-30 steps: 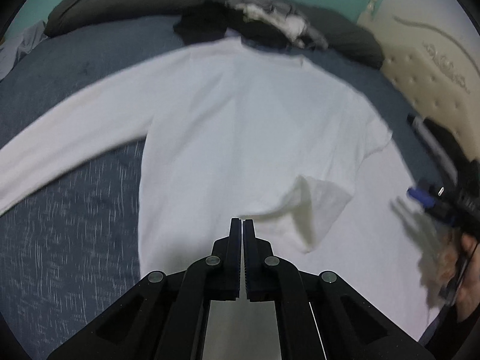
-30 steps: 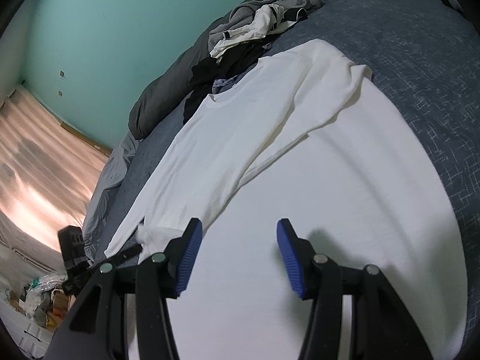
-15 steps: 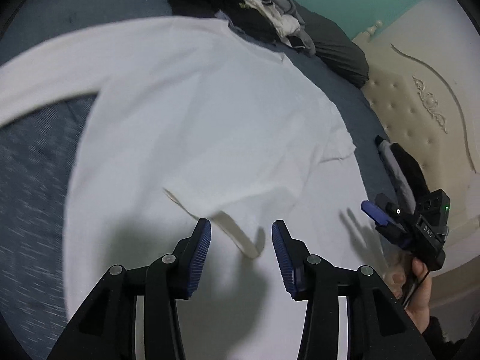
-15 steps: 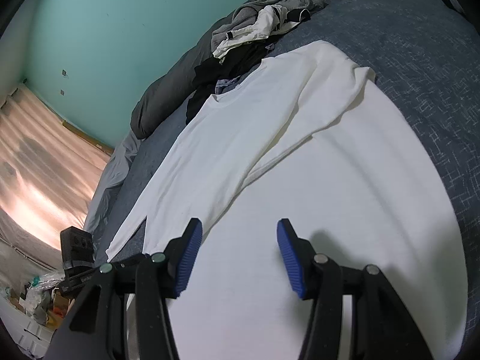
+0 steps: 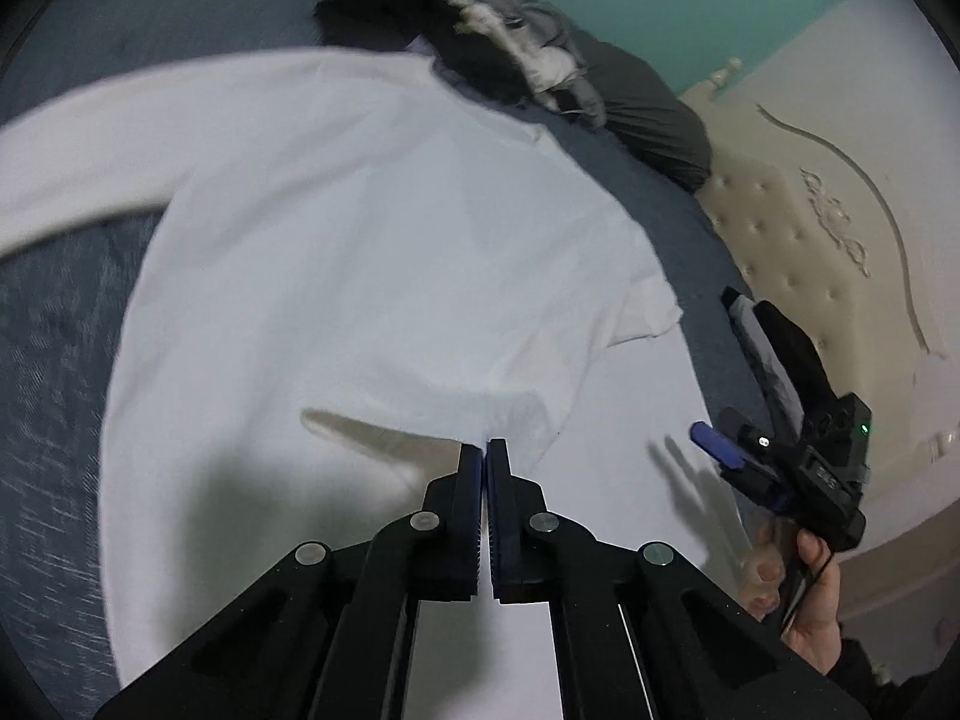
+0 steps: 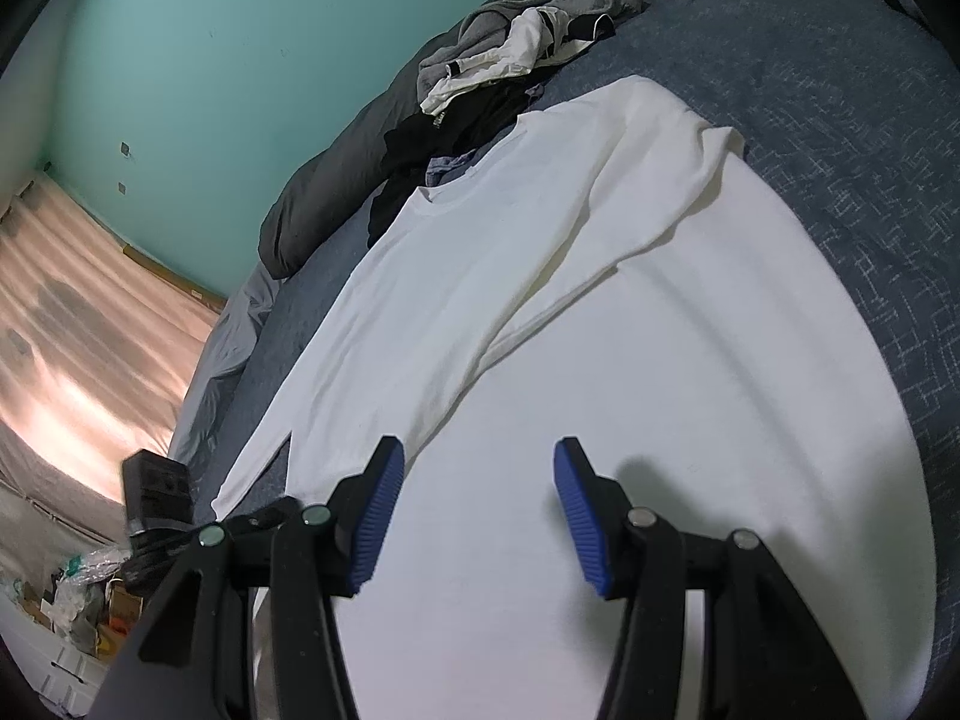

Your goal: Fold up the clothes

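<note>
A white long-sleeved shirt (image 5: 372, 252) lies flat on the blue bed (image 5: 54, 408), collar toward the far pillows. One sleeve is folded across its chest (image 6: 576, 252); the other stretches out to the left (image 5: 78, 162). My left gripper (image 5: 485, 449) is shut, its tips pinching the edge of the folded sleeve's end, which lifts slightly and casts a shadow. My right gripper (image 6: 474, 504) hangs open over the shirt's lower body with nothing between its blue pads. It also shows in the left wrist view as the right gripper (image 5: 720, 450), held by a hand (image 5: 804, 594).
A heap of dark, grey and white clothes (image 6: 510, 54) lies by the collar, with a dark duvet (image 6: 324, 204) behind it. A padded cream headboard (image 5: 828, 228) stands on the right, a teal wall (image 6: 210, 60) behind. Clutter (image 6: 78, 606) sits on the floor.
The left gripper, shut on the lifted sleeve end, opened and dropped it onto the shirt, then shut again on the sleeve's edge while turning. The right gripper stayed put.
</note>
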A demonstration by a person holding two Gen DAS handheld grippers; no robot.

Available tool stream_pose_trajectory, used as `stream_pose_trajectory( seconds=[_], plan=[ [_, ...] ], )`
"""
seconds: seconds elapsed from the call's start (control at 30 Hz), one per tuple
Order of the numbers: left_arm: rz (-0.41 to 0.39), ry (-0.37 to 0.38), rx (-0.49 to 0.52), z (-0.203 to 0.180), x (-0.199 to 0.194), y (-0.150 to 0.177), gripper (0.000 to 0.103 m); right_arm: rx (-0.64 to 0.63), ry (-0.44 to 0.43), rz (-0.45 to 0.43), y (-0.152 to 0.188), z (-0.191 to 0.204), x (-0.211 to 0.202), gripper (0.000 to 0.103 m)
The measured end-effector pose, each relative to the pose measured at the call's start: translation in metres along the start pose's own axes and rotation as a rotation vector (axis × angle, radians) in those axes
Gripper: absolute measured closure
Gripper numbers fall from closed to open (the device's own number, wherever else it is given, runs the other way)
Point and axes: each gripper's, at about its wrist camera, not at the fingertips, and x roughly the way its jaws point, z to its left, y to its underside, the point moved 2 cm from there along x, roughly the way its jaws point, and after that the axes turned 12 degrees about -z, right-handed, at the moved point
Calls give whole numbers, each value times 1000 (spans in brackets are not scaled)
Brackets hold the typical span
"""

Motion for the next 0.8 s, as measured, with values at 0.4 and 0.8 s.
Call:
stream_pose_trajectory(
  seconds=[0.4, 0.8],
  plan=[
    [-172, -34, -27, 18, -34, -51, 102, 0, 4, 5, 1, -2, 3, 50],
    [-164, -87, -174, 85, -5, -84, 102, -2, 24, 30, 7, -8, 9, 50]
  ],
)
